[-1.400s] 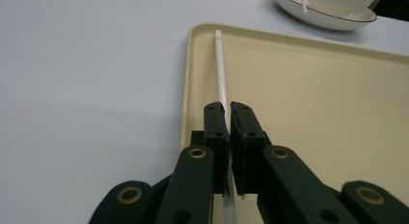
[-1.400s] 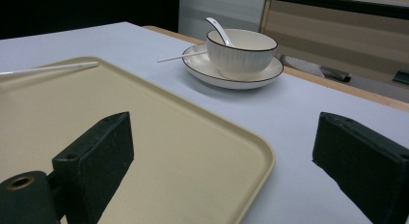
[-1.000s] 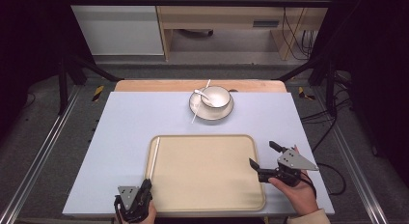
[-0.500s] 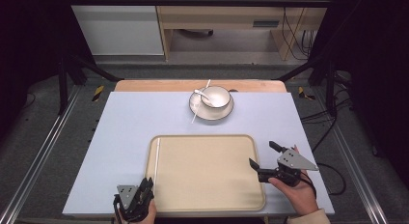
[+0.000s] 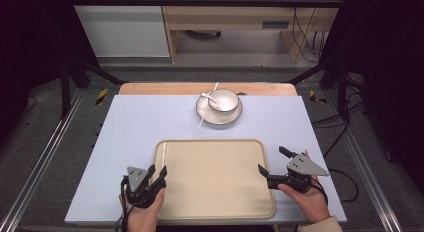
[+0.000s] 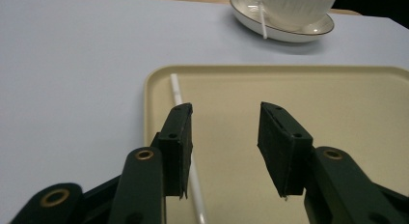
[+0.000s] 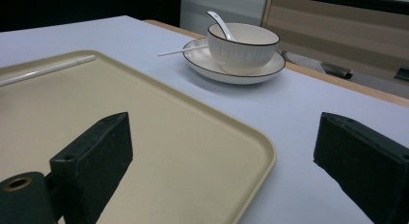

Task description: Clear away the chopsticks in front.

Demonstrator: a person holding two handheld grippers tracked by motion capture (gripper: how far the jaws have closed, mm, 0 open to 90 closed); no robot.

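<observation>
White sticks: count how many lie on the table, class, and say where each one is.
2. One stick lies inside the tray along its left rim, by the left gripper. The other stick rests across the saucer, leaning on the bowl.

— What carries everything here?

— A pale lavender-blue rectangular tabletop (image 5: 135, 122) with a wooden edge along its far side.

— And lying straight on it?

— A beige plastic rectangular tray (image 5: 220, 177) with rounded corners at the near middle, and a white round ceramic saucer (image 5: 207, 114) with a dark rim near the far edge (well apart from the tray).
</observation>
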